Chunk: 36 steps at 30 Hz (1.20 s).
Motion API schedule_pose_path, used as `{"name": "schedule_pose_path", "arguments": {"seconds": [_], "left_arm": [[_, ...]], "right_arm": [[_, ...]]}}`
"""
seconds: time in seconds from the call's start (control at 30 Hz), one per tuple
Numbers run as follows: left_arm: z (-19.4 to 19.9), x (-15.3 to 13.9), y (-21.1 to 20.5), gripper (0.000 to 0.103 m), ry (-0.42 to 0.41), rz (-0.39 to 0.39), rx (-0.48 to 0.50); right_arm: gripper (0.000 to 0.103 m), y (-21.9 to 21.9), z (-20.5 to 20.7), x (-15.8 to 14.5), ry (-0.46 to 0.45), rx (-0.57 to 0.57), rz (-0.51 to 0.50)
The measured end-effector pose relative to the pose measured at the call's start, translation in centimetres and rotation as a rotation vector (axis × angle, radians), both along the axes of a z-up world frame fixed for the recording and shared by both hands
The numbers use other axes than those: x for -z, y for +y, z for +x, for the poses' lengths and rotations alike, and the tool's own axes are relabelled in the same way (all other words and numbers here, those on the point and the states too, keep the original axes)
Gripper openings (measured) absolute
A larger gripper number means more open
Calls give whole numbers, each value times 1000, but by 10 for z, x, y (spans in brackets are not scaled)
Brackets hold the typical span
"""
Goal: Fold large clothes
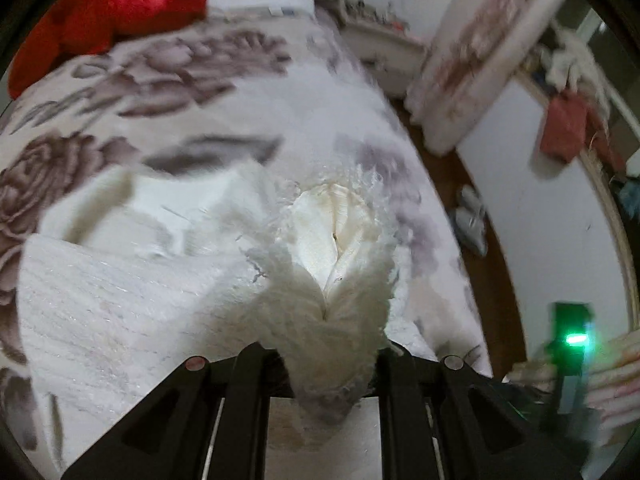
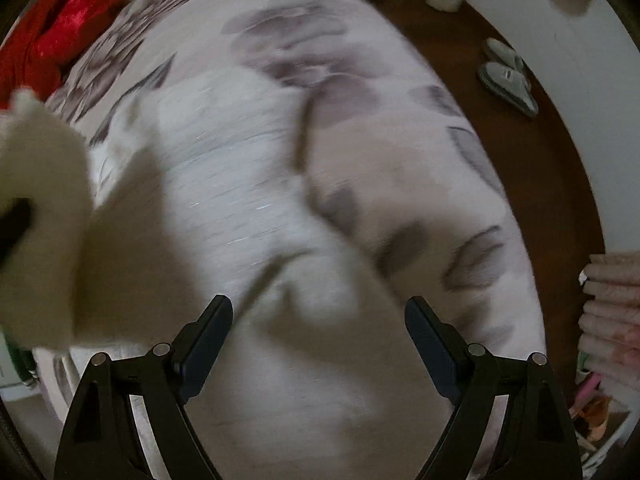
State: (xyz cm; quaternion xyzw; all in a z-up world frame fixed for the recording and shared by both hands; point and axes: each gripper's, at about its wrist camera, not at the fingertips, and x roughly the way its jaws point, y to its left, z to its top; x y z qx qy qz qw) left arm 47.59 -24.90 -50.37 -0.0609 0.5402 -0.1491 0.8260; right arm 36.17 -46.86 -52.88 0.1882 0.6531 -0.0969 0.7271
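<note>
Your left gripper [image 1: 326, 356] is clamped on a bunched, fluffy fold of the white garment [image 1: 120, 288], which lies spread on the floral bedspread [image 1: 208, 80]. Your right gripper [image 2: 319, 340] hangs with its jaws wide apart and holding nothing above the garment. With only one pinch on thick pile, the fold could slip free, or drag the cloth askew toward the floor [image 2: 532, 152].

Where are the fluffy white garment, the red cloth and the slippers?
Fluffy white garment [image 1: 324, 320], left wrist view, on the bunch pinched between the fingers.
Red cloth [image 1: 120, 4], left wrist view, on its shiny middle.
Slippers [image 2: 508, 76], right wrist view, on the nearer slipper.
</note>
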Motion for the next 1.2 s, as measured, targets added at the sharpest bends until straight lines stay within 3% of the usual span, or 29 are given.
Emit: {"name": "schedule_pose_path", "arguments": {"seconds": [0.1,0.2,0.23,0.27,0.33,0.5,0.63,0.7,0.73,0.77,0.8,0.87,0.93,0.97,1.07,1.13,1.2], "left_arm": [[11,23,-18,12,52,36,-6],[13,21,-20,20,34,50,-14],[13,17,-16,33,20,35,-17],[12,13,-13,60,13,18,-15],[10,4,-1,93,0,2,-26],[-4,-14,62,93,-52,55,-118],[-23,-11,134,93,-72,237,-234],[-26,4,174,93,-41,339,-286],[-26,12,189,93,-22,374,-307],[-24,23,210,93,8,409,-336],[-22,29,223,93,23,421,-354],[-18,34,246,93,37,442,-390],[-5,35,261,93,37,439,-413],[4,33,265,93,32,434,-413],[38,27,263,93,19,426,-374],[69,25,252,93,1,457,-303],[101,36,236,93,0,518,-208]], "right_arm": [[90,-26,1,7,-17,52,126],[90,-45,7,10,-62,95,283],[89,-49,7,9,-76,107,322],[89,-53,8,8,-95,120,369],[89,-53,11,6,-120,137,435],[89,-22,44,7,-133,117,515],[89,10,69,25,-91,53,538],[88,28,76,33,-44,7,529],[80,40,80,35,-43,-20,514],[29,49,81,31,-58,-34,482],[8,57,84,26,-59,-41,419],[7,58,88,-1,-168,-17,322],[7,56,100,-9,-176,-22,223],[7,56,110,2,-103,-19,187],[9,54,134,27,84,-9,216],[26,50,143,8,60,12,165],[55,48,155,-20,-16,13,102]]}}
